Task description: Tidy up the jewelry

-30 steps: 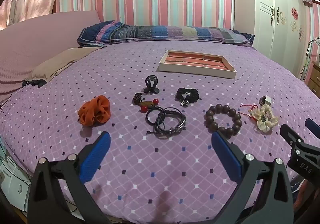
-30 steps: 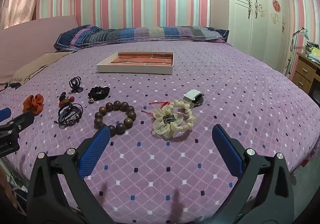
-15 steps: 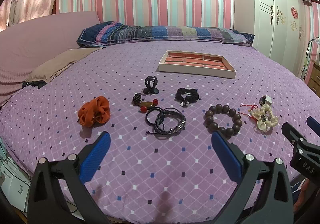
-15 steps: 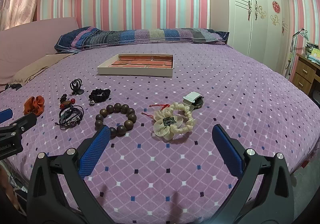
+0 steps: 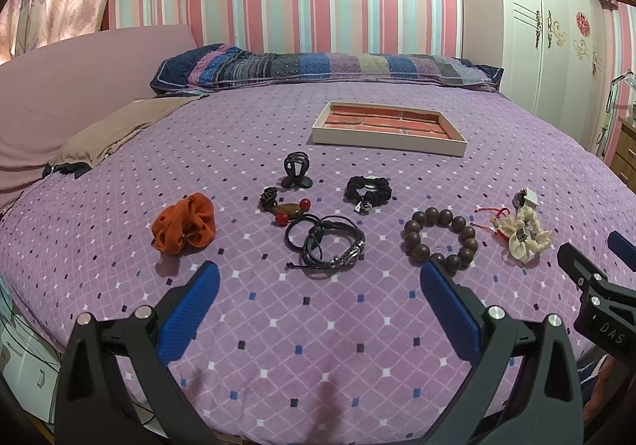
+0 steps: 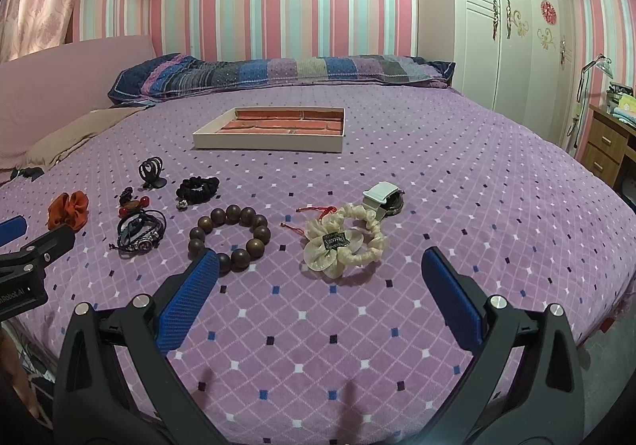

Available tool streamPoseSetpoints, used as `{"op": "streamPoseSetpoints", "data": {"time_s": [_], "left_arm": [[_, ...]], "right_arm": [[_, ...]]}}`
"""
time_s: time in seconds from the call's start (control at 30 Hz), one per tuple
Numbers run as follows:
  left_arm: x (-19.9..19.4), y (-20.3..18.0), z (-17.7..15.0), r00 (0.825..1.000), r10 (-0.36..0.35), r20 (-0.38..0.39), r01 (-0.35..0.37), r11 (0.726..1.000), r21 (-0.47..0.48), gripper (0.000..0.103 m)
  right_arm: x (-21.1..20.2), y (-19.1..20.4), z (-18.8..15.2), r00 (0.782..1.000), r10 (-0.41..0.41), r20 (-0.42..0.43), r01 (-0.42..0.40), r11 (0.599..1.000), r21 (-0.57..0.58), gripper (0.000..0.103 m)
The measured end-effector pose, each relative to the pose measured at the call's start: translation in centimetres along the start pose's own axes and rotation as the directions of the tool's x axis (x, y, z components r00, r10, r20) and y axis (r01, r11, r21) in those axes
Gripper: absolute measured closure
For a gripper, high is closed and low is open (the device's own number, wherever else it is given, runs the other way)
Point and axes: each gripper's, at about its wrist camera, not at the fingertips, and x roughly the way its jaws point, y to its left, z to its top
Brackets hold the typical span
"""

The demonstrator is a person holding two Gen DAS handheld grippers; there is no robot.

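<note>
- Both the left tongs (image 5: 316, 280) and the right tongs (image 6: 320, 268) hover spread wide and empty over the bed (image 6: 477, 186).
- The jewelry lies loose on the bedspread, well short of the empty tray (image 6: 270, 127).
- The wooden bead bracelet (image 6: 229, 232) looks hard and smooth (likely to roll between pads); pinching across one side of the ring seems safest.
- The cream scrunchie (image 6: 346, 242) is soft and light, easy to squeeze anywhere.
- The black cord bracelets (image 5: 326, 242) are limp and tangled, so they may drag together.

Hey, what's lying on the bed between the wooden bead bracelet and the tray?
Nothing: only bare purple bedspread lies between the bead bracelet and the tray, clearest in the right wrist view.
</note>
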Motion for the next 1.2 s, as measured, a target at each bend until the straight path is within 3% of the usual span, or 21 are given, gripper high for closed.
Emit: {"op": "streamPoseSetpoints", "data": {"time_s": [1.2], "left_arm": [[0.29,-0.15,0.13,1.0,-0.001,-0.002,0.001,1.0,0.004,0.004]], "right_arm": [[0.27,-0.38,-0.08,1.0,-0.008,0.003,0.008,1.0,0.003,0.004]]}}
